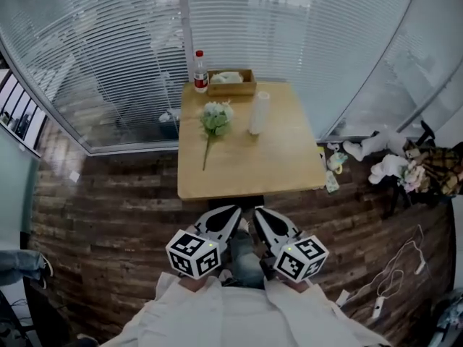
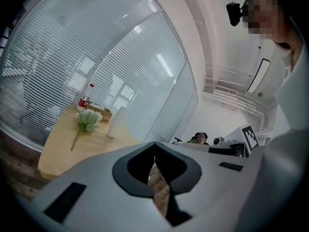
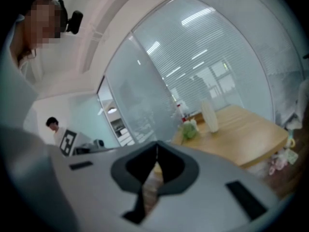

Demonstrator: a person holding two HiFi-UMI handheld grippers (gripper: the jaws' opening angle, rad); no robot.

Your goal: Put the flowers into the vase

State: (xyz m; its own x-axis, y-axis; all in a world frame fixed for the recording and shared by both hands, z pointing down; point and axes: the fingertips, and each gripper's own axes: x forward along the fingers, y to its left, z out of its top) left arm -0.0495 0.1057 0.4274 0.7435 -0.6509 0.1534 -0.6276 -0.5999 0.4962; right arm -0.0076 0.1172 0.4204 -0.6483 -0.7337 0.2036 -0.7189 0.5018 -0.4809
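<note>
A bunch of pale green and white flowers [image 1: 215, 118] lies flat on the wooden table [image 1: 282, 165], its stem pointing toward the near edge. A tall white vase [image 1: 258, 113] stands upright just to the right of the blooms. My left gripper [image 1: 236, 210] and right gripper [image 1: 257, 210] hover side by side in front of the table's near edge, short of it, both shut and empty. The left gripper view has the flowers [image 2: 88, 120] and vase [image 2: 116, 122] far beyond the shut left gripper [image 2: 154, 143]. In the right gripper view they appear as flowers [image 3: 189, 129] and vase [image 3: 209, 116] past the right gripper [image 3: 156, 143].
A red-capped bottle [image 1: 200, 72] and a wooden box [image 1: 231, 82] sit at the table's far edge, against the glass wall with blinds. Soft toys [image 1: 391, 163] and cables [image 1: 394, 273] lie on the wooden floor at the right. A person [image 3: 52, 125] sits in the distance.
</note>
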